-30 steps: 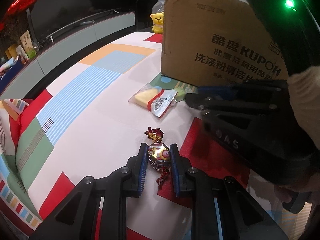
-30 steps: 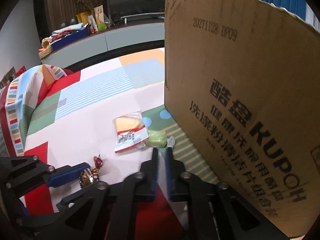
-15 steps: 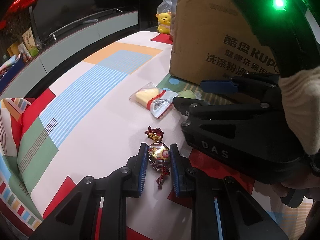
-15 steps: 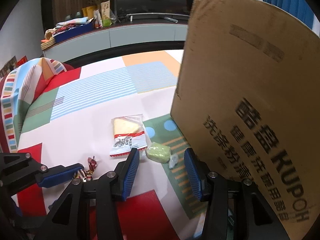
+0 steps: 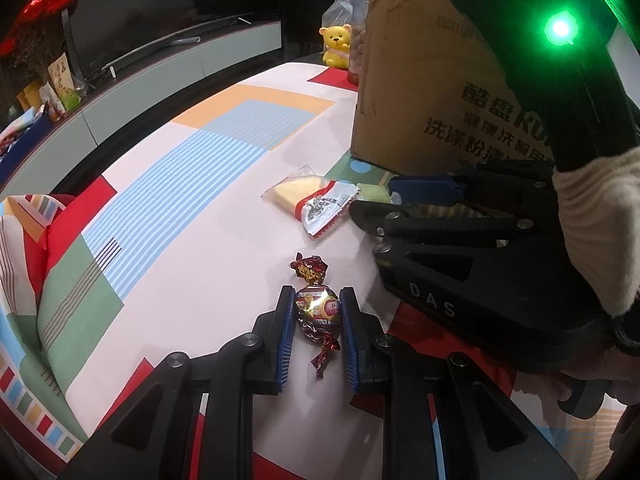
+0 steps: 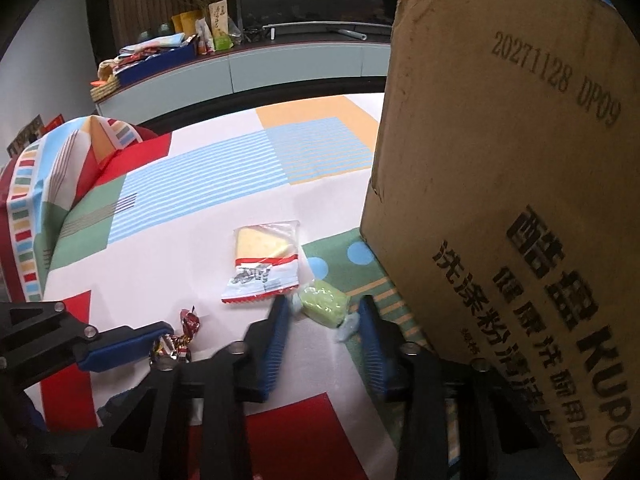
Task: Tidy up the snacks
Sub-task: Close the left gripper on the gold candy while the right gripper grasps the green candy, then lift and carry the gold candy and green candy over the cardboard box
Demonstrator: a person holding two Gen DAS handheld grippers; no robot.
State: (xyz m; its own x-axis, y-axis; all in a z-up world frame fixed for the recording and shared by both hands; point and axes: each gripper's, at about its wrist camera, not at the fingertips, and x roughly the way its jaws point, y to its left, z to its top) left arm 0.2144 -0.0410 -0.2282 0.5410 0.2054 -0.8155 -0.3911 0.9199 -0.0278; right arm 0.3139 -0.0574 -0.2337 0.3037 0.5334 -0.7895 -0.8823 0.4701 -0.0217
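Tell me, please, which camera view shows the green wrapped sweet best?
The right wrist view. There the green wrapped sweet lies almost whole between the closing pads of the right gripper. In the left wrist view only a strip of it shows behind that gripper.

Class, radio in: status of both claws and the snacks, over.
Left claw shut on foil candy. Right claw closing round green sweet, not yet gripped. Wafer packet loose beside it; cardboard box close on the right.

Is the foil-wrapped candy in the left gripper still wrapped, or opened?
Wrapped. The foil-wrapped candy shows both twisted ends intact, clamped between the left gripper's blue pads.
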